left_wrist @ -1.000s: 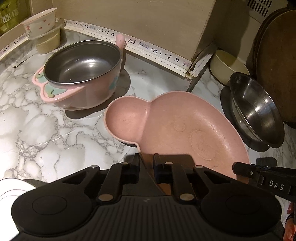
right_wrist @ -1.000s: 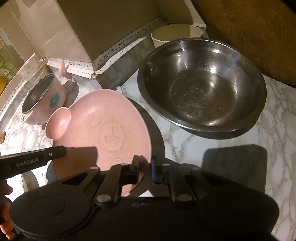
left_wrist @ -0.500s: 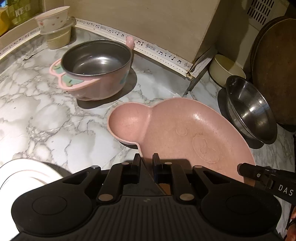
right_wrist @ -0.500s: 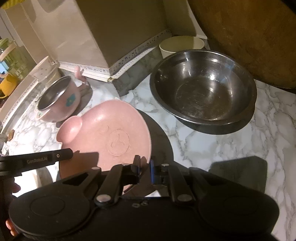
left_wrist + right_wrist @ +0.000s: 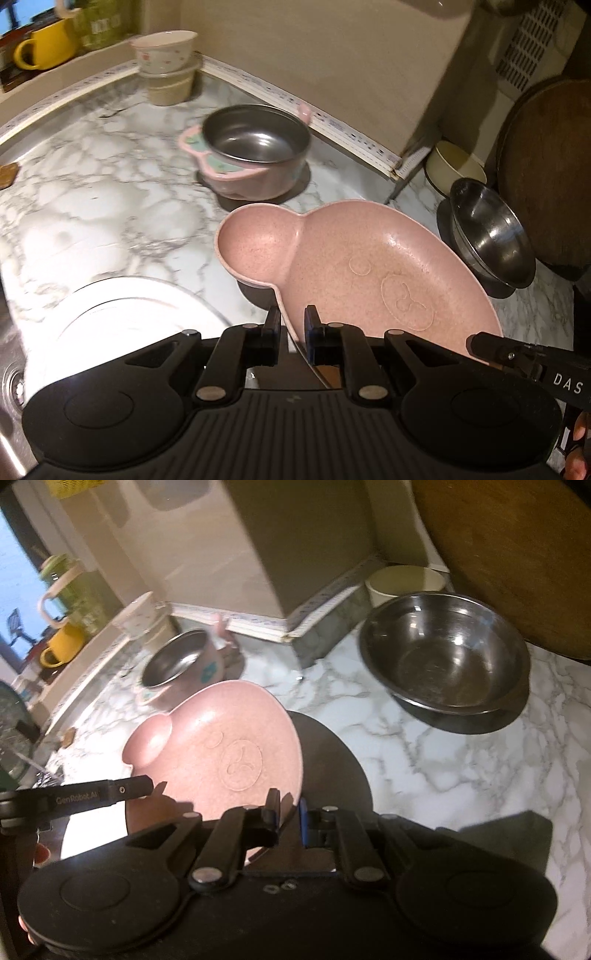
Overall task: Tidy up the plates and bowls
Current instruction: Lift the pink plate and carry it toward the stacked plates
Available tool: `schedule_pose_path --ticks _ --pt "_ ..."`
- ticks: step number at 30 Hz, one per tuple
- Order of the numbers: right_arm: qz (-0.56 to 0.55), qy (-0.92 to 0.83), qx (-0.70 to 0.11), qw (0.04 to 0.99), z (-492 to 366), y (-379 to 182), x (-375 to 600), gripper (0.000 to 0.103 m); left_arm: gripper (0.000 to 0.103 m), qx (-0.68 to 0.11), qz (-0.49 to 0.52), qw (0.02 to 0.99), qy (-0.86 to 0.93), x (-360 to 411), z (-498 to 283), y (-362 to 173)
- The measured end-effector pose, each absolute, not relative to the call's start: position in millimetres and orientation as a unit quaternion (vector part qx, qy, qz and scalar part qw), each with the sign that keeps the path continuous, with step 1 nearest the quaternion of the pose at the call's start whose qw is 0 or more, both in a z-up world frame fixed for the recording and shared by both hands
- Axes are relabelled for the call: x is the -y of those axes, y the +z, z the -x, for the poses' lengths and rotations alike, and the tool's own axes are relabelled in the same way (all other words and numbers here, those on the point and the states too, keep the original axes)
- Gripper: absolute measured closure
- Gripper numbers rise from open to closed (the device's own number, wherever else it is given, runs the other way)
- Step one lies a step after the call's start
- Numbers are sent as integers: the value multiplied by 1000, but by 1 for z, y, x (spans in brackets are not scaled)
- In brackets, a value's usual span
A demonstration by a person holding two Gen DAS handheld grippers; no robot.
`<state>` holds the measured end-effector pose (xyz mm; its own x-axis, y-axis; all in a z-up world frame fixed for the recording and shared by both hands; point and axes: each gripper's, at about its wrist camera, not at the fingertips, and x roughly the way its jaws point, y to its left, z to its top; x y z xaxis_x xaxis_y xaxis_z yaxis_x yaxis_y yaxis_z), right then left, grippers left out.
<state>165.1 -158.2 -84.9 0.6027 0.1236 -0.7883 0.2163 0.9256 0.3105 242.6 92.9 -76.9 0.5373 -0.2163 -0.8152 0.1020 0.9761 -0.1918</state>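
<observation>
Pink plate (image 5: 369, 266), pinched at opposite rims by both our left fingers (image 5: 273, 328) and right fingers (image 5: 273, 808), could twist loose and drop onto the marble surface (image 5: 92, 192) ahead.

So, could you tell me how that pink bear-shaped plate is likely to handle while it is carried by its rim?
The pink plate probably stays stiff: it shows no sag, pinched at its near edge by the left gripper and right gripper. It looks thin and matte, so likely light and not very slippery.

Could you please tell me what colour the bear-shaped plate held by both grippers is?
The bear-shaped plastic plate is speckled pale pink; the left wrist view shows it best.
</observation>
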Motion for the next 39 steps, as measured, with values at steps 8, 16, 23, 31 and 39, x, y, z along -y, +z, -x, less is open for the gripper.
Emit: schedule_pose_path --ticks 8,16,23,31,39 --pt "-183 24 -447 875 -165 -75 120 92 91 -457 60 886 -50 -132 -216 -60" --pt "-165 71 -462 869 -173 -78 73 91 91 -454 68 889 -4 -178 -201 -58" --pt "-134 103 -483 859 -180 -88 29 90 91 -459 71 885 32 -215 -193 -68" --pt "-130 132 -511 839 -187 -104 -3 90 91 -465 76 880 59 -246 -192 -83" --pt "-125 144 -530 826 -190 -113 -22 89 91 -474 76 875 65 -261 -196 -98"
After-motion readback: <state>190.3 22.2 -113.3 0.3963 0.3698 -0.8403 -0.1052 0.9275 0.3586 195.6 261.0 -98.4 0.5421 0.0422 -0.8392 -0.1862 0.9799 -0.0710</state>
